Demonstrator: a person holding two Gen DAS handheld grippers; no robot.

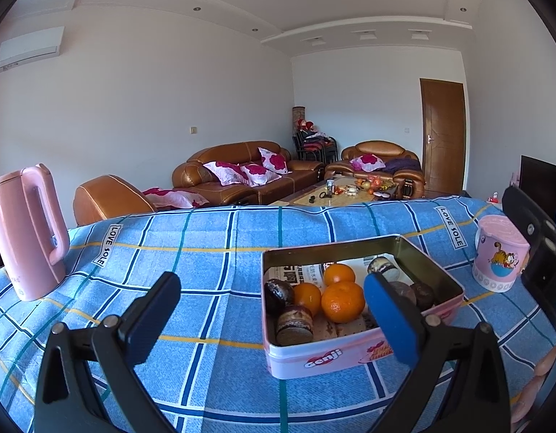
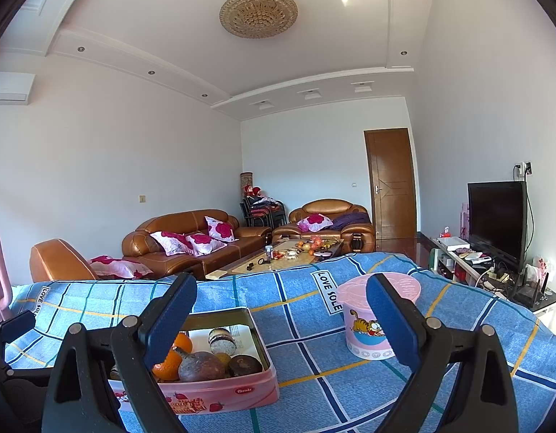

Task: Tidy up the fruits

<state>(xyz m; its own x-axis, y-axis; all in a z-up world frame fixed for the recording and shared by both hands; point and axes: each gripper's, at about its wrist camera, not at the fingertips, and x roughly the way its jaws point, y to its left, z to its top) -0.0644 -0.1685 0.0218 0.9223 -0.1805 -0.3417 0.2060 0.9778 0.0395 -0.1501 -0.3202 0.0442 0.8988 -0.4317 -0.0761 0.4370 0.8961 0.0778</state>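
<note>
Both grippers, left gripper and right gripper, stand wide open and empty. The oranges lie in the pink tin on the table, crowded among dark round pieces. Risk: jaws catching a neighbour or the tin wall. Only the left view shows the kettle; the right shows the cup whole.

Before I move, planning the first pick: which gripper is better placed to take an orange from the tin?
Left. Its open gripper faces the oranges in the tin; the right gripper points toward the cup.
</note>
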